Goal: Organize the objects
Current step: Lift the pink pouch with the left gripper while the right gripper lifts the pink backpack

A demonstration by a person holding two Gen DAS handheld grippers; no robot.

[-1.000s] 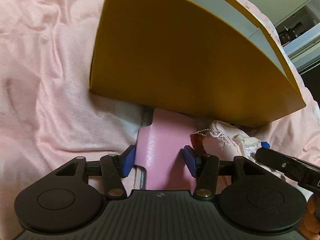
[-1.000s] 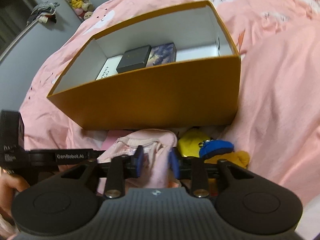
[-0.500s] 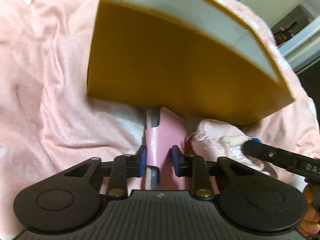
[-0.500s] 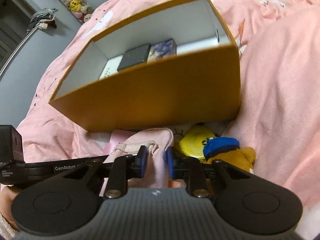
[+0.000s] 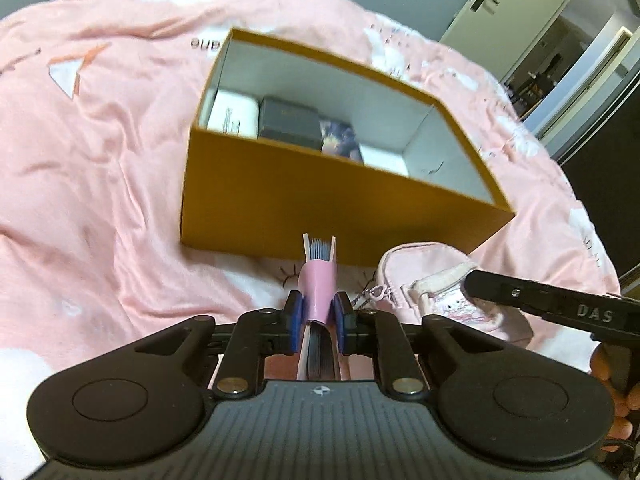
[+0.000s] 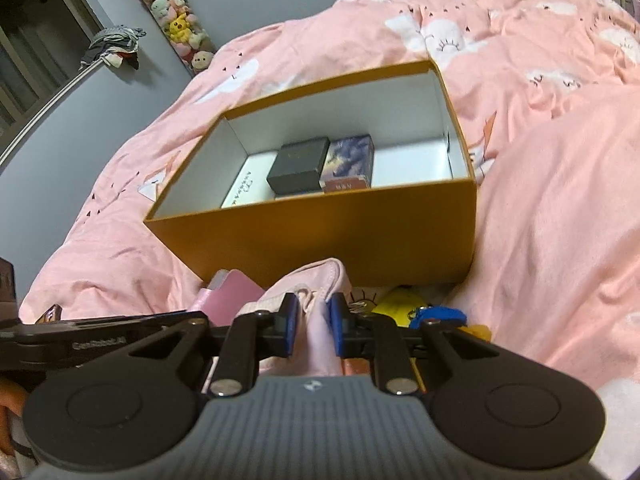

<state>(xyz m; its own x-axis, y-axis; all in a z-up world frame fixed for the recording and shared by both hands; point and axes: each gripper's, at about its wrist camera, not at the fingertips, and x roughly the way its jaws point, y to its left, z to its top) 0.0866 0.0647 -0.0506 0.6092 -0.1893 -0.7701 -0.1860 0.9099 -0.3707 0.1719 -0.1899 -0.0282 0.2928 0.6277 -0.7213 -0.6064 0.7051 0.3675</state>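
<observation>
So the orange box (image 6: 320,232) sits on a pink cloud-print bed (image 6: 560,200); grey wall, plush toys (image 6: 180,28) at 11 o'clock. Left gripper (image 5: 318,316) fingers pinch a pink notebook (image 5: 318,284), right gripper (image 6: 314,322) fingers a pink pouch (image 6: 316,280).

The bedspread (image 6: 560,208) is salmon pink, printed with white clouds that have sleepy eyes. The box (image 6: 320,236) is mustard orange outside and white inside. In it lie a white carton (image 6: 246,186), a black case (image 6: 298,170) and a purple-blue sky-patterned packet (image 6: 348,168). The pouch (image 5: 432,280) is pale pink; the notebook (image 5: 318,284) has a glossy pink cover. The tongs' pads (image 5: 294,316) are blue.
</observation>
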